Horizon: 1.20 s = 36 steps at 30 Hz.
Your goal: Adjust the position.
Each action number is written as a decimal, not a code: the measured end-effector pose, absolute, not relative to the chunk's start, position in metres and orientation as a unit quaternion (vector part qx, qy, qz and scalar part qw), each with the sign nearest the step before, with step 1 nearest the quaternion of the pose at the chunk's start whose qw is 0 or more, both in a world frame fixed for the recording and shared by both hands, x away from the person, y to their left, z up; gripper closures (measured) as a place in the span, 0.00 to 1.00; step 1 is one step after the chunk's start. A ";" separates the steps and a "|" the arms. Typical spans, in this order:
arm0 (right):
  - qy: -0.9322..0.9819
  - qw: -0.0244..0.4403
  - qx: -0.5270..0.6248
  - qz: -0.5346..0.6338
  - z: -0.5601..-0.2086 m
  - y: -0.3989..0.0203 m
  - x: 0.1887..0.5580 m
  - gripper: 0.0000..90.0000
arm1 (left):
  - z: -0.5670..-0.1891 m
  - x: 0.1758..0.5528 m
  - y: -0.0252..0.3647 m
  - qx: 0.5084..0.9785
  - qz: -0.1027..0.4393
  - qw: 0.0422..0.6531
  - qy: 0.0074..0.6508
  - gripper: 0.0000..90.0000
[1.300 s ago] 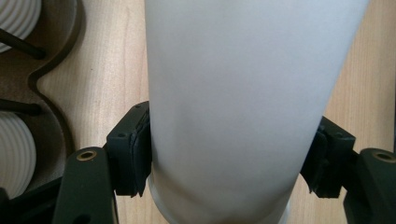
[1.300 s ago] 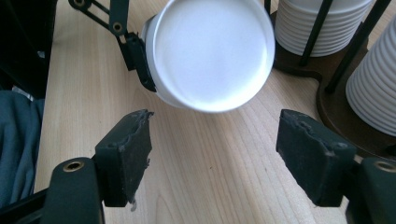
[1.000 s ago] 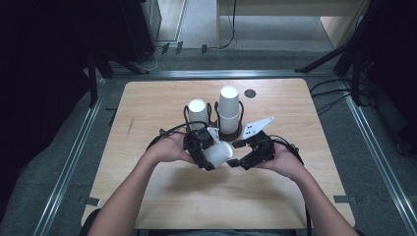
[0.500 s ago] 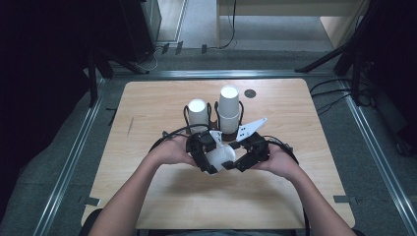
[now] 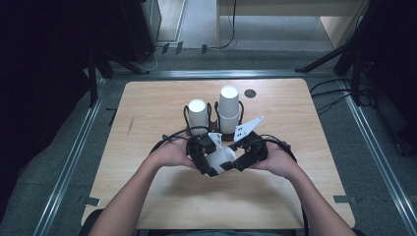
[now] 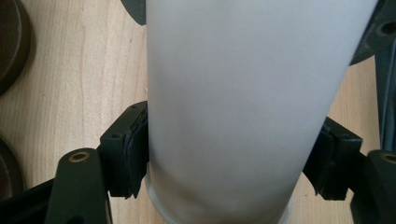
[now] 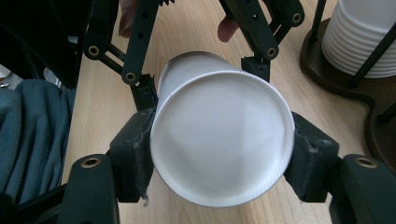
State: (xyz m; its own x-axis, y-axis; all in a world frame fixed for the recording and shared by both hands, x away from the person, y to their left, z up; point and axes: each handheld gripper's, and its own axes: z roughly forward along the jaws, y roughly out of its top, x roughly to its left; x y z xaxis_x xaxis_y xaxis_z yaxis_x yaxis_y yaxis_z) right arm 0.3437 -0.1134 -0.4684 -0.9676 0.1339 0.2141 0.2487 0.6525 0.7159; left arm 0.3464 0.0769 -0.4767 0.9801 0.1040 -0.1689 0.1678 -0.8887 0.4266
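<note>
A white paper cup [image 5: 220, 160] lies on its side just above the wooden table [image 5: 147, 108], held between both grippers. My left gripper [image 5: 209, 162] comes in from the left and is shut on the cup [image 6: 238, 107], its pads [image 6: 128, 154] pressing on both sides of the wall. From the right, my right gripper [image 5: 235, 161] is shut on the cup's other end. That round closed end [image 7: 222, 140] faces the right gripper's camera, with the pads [image 7: 135, 154] tight against its rim. Behind it the left gripper [image 7: 201, 77] clasps the same cup.
Two stacks of white cups stand in black wire holders just beyond the hands, a shorter one [image 5: 197, 113] at the left and a taller one [image 5: 229, 105] at the right. A stack [image 7: 359, 37] stands close beside the right gripper. A small dark disc [image 5: 250, 93] lies farther back.
The right gripper has moved in to the left and shut on the free end of the cup. The left hand has kept its place and its grip.
</note>
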 end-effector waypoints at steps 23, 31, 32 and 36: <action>-0.889 0.057 -0.133 -0.435 -0.458 -0.136 0.347 0.38 | -0.479 0.343 0.088 0.930 -0.036 0.345 0.125 0.11; -0.877 0.062 -0.139 -0.455 -0.453 -0.140 0.346 0.38 | -0.480 0.343 0.098 0.901 -0.039 0.406 0.148 0.15; -0.876 0.064 -0.140 -0.457 -0.453 -0.141 0.347 0.38 | -0.480 0.342 0.099 0.901 -0.037 0.405 0.149 0.15; -0.867 0.072 -0.140 -0.472 -0.450 -0.142 0.348 0.38 | -0.482 0.341 0.102 0.895 -0.043 0.417 0.152 0.15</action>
State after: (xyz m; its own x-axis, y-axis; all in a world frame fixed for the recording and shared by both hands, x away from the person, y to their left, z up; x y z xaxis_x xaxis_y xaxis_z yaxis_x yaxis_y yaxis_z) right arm 0.3478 -0.1419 -0.4499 -0.9504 0.1758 0.2566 0.3109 0.5145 0.7992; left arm 0.3410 0.1017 -0.4818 0.9502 0.2365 -0.2030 0.3076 -0.6063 0.7333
